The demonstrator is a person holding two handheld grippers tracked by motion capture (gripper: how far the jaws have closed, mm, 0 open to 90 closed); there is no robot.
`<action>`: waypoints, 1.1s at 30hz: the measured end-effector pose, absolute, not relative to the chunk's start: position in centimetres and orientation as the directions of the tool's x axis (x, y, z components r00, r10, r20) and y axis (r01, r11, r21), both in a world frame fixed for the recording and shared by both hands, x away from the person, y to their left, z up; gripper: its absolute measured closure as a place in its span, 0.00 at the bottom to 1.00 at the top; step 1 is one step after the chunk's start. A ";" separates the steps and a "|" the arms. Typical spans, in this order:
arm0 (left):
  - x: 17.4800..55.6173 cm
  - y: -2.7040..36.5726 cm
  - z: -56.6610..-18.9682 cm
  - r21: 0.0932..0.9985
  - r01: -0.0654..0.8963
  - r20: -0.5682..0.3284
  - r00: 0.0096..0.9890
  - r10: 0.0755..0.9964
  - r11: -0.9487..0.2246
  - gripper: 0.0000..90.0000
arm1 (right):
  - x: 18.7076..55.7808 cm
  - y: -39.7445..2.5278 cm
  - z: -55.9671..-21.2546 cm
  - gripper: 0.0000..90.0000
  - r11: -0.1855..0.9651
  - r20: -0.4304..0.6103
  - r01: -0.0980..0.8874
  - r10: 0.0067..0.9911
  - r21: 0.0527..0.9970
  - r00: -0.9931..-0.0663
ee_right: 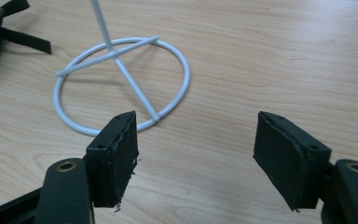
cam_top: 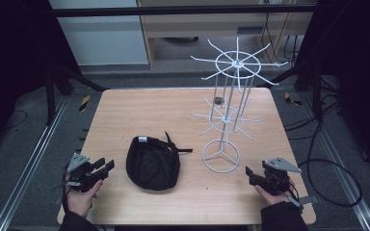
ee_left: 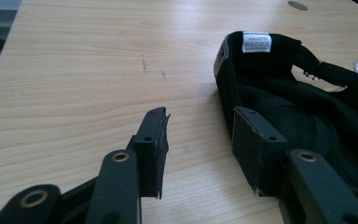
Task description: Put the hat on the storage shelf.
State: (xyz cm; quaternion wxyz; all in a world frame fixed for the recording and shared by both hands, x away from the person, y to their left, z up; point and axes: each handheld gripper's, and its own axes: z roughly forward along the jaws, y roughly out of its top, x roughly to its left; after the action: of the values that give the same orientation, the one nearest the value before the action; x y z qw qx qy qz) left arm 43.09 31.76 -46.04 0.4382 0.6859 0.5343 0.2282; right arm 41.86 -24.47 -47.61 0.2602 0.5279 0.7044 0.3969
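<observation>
Bare wood lay across the upper left of the table (cam_top: 125,110) in the high view, open to any approach. The black cap (cam_top: 152,162) sat at lower centre, just beside the left gripper (cam_top: 107,166), blocking its path rightward. The white wire rack (cam_top: 227,106) stood right of centre, its ring base near the cap and its spokes spreading overhead. A clear strip of tabletop separated that base from the right gripper (cam_top: 248,174) at lower right.
</observation>
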 end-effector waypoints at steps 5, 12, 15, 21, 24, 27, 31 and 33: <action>42.9 31.2 -46.0 0.843 0.534 -0.151 0.342 0.928 -0.059 0.62 | 41.5 -23.6 -47.3 0.41 0.123 0.066 0.532 0.944 0.838 -0.322; 43.0 30.0 -46.0 0.840 0.535 -0.131 0.367 0.921 -0.094 0.65 | 40.9 -20.4 -46.6 0.47 0.171 0.058 0.510 0.914 0.843 -0.401; 43.3 29.6 -46.2 0.834 0.541 -0.122 0.372 0.920 -0.108 0.65 | 40.7 -19.4 -46.4 0.47 0.188 0.055 0.502 0.901 0.844 -0.429; 43.6 29.0 -46.2 0.834 0.539 -0.116 0.380 0.918 -0.117 0.64 | 40.1 -16.6 -46.1 0.48 0.180 0.111 0.502 0.861 0.846 -0.497; 43.8 28.7 -46.1 0.837 0.533 -0.107 0.383 0.918 -0.125 0.64 | 40.1 -15.1 -46.0 0.48 0.192 0.114 0.496 0.846 0.847 -0.522; 44.0 28.5 -46.1 0.837 0.531 -0.103 0.383 0.918 -0.128 0.64 | 40.3 -13.8 -46.1 0.48 0.212 0.108 0.490 0.831 0.845 -0.546; 44.7 28.2 -46.2 0.833 0.539 -0.105 0.381 0.919 -0.128 0.65 | 40.5 -12.6 -46.1 0.48 0.226 0.109 0.491 0.819 0.841 -0.564; 45.0 28.0 -46.4 0.832 0.538 -0.095 0.378 0.921 -0.135 0.65 | 40.6 -12.2 -46.1 0.49 0.222 0.118 0.492 0.814 0.842 -0.568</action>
State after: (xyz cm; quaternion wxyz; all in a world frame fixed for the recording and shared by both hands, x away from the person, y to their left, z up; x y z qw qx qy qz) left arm 44.97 27.96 -46.37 0.4174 0.7177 0.5082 0.2292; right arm 40.65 -12.15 -46.12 0.1778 0.4292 0.7610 0.4528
